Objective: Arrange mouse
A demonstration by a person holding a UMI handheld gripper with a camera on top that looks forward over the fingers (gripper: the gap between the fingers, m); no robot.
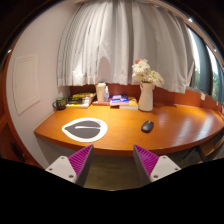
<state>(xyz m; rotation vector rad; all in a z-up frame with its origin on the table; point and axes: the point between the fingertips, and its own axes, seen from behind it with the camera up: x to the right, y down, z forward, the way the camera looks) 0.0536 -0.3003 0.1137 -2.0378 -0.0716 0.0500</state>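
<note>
A small dark mouse [147, 126] lies on the orange wooden table [120, 135], right of centre. To its left lies an oval grey mouse mat with a white rim [84, 128]. My gripper [113, 160] hangs in front of the table's near edge, well short of both. Its fingers [78, 160] with purple pads stand wide apart and hold nothing.
A white vase with flowers [146, 92] stands at the back of the table, right of centre. Books and small items [85, 99] sit at the back left, with a blue object [120, 99] beside them. White curtains [120, 45] hang behind.
</note>
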